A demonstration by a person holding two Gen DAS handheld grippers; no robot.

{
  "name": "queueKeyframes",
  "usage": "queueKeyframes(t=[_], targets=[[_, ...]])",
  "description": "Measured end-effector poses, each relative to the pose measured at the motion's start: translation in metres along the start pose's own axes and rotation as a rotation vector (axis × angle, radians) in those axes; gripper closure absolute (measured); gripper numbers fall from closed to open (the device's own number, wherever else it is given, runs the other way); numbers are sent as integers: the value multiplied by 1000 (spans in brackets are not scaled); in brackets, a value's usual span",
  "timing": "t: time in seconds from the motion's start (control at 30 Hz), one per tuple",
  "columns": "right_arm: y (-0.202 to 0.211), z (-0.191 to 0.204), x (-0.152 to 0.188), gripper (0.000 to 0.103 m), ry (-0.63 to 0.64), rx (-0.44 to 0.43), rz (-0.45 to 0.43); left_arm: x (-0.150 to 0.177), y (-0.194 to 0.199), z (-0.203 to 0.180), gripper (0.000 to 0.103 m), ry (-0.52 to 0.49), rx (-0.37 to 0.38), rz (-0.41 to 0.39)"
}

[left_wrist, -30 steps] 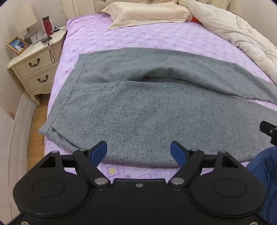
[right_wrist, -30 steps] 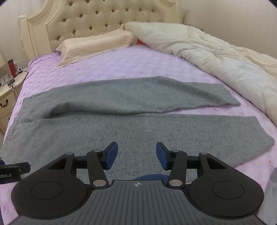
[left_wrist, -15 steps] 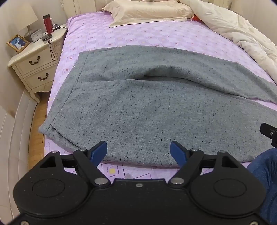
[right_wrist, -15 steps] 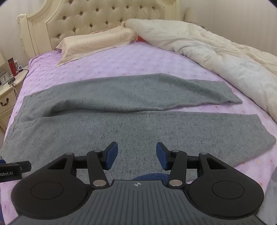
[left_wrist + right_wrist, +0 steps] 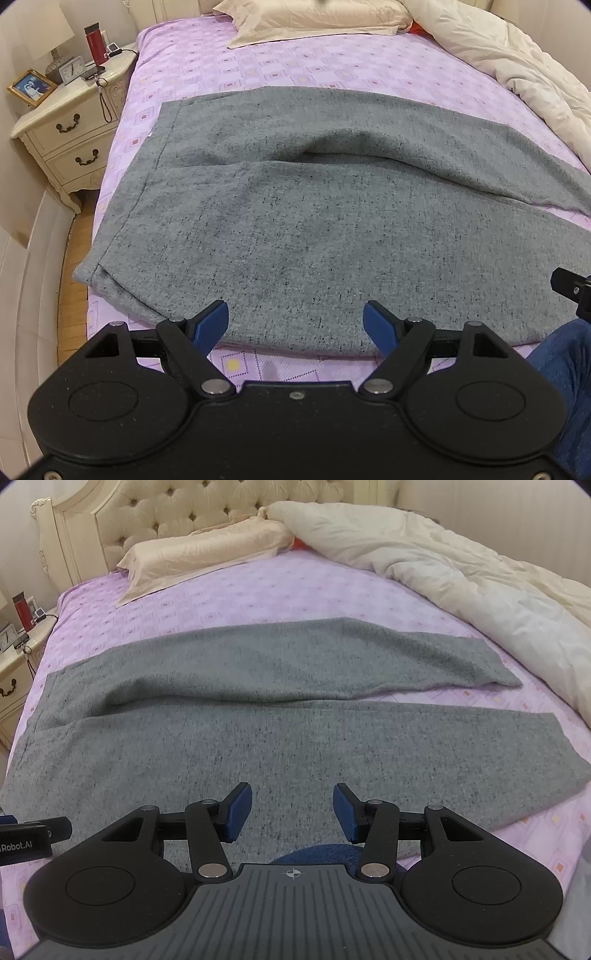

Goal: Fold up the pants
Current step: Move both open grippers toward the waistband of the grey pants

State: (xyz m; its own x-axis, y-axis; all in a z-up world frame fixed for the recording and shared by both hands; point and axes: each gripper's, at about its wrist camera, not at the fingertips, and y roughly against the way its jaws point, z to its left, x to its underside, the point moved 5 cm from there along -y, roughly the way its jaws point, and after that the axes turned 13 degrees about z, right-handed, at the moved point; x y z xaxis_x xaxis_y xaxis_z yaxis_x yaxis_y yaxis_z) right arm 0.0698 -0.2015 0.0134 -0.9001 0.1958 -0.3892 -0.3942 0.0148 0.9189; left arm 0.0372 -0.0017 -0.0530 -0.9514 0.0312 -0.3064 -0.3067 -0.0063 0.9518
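Grey pants (image 5: 258, 716) lie spread flat across a bed (image 5: 258, 587) covered in a purple patterned sheet, both legs stretched out side by side and unfolded, the waistband toward the edge of the bed nearest the nightstand (image 5: 70, 122) and the cuffs pointing away from it. The left gripper (image 5: 295, 325) hovers over the near hem of the pants at the waist end, its blue-padded fingers (image 5: 210, 325) spread wide apart and holding nothing; the cloth lies just beyond and below the fingertips, its near edge running between them. The right gripper (image 5: 292, 812) hangs over the near leg of the pants farther from the nightstand, its fingers (image 5: 238, 812) likewise parted and empty, with grey fabric showing through the gap. The far leg lies beside the near one, touching it along most of its length, with a soft ridge of cloth raised close to the crotch. Beyond the pants, farther up the bed, a cream pillow (image 5: 199, 557) rests against the tufted headboard (image 5: 155, 517), and a rumpled white duvet (image 5: 461, 583) is heaped along the side of the bed opposite the nightstand. A red bottle (image 5: 94, 42), a clock (image 5: 72, 68) and a framed photo (image 5: 31, 86) stand on the nightstand.
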Motion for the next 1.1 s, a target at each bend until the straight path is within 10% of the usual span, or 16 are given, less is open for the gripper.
queueKeyframes(t=[1.1], targets=[[-10, 1, -5, 56, -12, -18, 75, -8, -14, -6, 24, -1, 52, 86]])
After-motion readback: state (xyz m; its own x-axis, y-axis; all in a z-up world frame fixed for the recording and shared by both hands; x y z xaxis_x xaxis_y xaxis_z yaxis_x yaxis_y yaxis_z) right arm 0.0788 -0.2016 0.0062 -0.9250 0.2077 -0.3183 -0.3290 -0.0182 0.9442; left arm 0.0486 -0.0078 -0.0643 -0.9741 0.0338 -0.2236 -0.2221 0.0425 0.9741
